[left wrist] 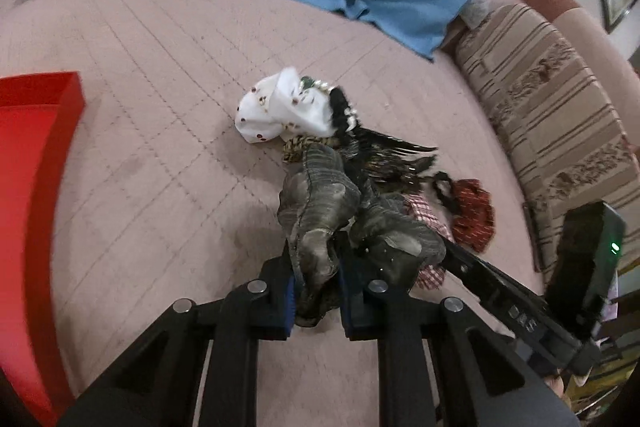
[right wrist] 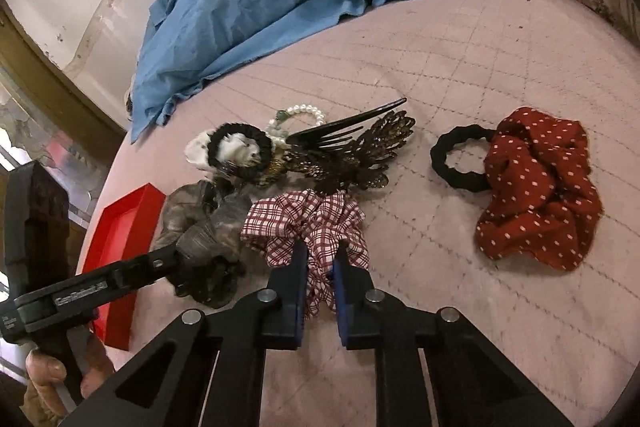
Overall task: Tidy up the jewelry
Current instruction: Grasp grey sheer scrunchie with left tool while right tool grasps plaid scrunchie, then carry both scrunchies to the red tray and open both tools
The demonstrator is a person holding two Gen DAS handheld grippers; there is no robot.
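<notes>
Your left gripper [left wrist: 316, 283] is clamped on the grey scrunchie [left wrist: 320, 203], and your right gripper [right wrist: 320, 275] on the checked scrunchie [right wrist: 308, 227] just beside it. Both lie near you on the pink quilt [right wrist: 460, 75]. That red tray [left wrist: 36, 155] lies left, closer to your left hand.

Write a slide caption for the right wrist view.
Right tongs shut on checked scrunchie; left tongs grip grey scrunchie beside red box.

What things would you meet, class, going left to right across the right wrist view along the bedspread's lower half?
red box → grey scrunchie → checked scrunchie → black hair tie → red dotted scrunchie
</notes>
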